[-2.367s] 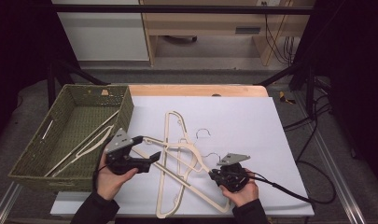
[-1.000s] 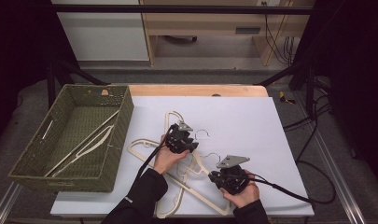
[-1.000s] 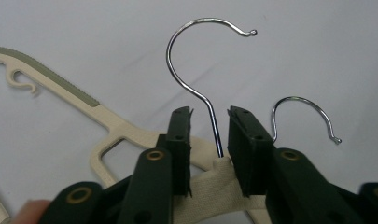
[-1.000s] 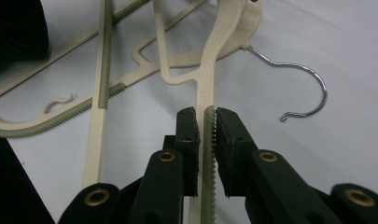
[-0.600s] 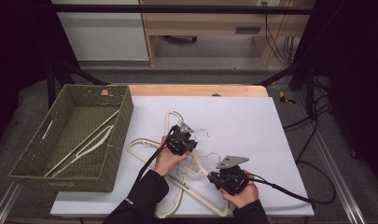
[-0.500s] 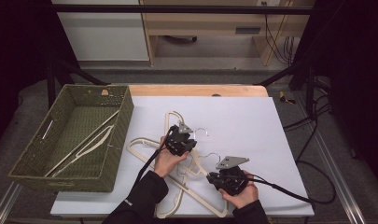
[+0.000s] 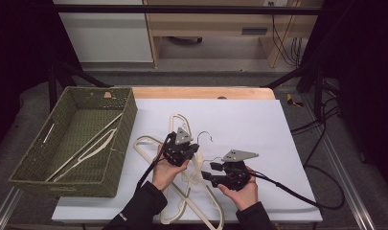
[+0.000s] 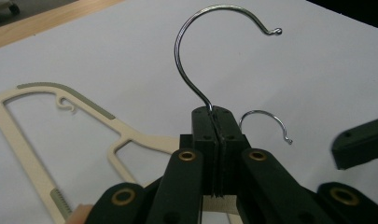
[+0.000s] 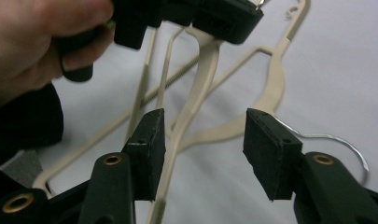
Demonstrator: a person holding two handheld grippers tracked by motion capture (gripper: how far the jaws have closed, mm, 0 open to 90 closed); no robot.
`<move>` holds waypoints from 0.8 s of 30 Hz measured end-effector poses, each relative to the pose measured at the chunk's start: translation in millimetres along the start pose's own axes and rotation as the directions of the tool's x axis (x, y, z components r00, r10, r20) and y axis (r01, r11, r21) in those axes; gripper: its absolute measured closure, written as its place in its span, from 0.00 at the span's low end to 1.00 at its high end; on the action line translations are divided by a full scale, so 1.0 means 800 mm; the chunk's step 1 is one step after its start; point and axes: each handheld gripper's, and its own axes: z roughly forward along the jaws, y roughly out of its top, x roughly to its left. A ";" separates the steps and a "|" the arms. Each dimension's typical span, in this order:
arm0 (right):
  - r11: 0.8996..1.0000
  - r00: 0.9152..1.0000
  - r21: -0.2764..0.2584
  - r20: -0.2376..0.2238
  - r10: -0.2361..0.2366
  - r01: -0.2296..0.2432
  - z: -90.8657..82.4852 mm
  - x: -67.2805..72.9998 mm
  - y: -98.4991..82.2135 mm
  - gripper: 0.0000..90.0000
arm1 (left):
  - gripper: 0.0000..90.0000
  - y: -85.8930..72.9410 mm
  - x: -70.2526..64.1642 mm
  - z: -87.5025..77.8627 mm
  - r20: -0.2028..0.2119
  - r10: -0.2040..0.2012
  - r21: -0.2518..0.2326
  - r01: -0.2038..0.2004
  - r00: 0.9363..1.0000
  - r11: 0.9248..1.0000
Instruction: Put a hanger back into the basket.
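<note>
- While its jaws are pressed fully together, the left hand-held gripper (image 8: 215, 140) pinches the neck of a cream hanger (image 8: 130, 137) just below its wire hook (image 8: 191, 79).
- Right hand-held gripper (image 9: 203, 144) is spread wide, jaws on either side of a cream hanger arm (image 9: 196, 100), clamping nothing.
- Both work over the white counter (image 7: 258, 120), beside a green basket (image 7: 112, 160).
</note>
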 end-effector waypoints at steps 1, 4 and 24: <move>1.000 1.000 -0.001 -0.012 0.010 -0.010 0.006 0.000 0.004 0.57 | 0.99 0.000 0.000 -0.003 0.003 0.002 -0.005 -0.002 1.000 1.000; 1.000 0.999 0.004 -0.036 0.015 -0.015 0.023 0.001 0.012 0.64 | 0.99 0.000 0.000 -0.011 0.013 0.000 -0.018 0.000 1.000 1.000; 0.995 0.983 -0.010 -0.160 0.092 -0.094 0.019 0.008 0.029 0.97 | 0.42 0.002 0.024 -0.114 0.102 0.056 -0.166 -0.038 0.993 0.985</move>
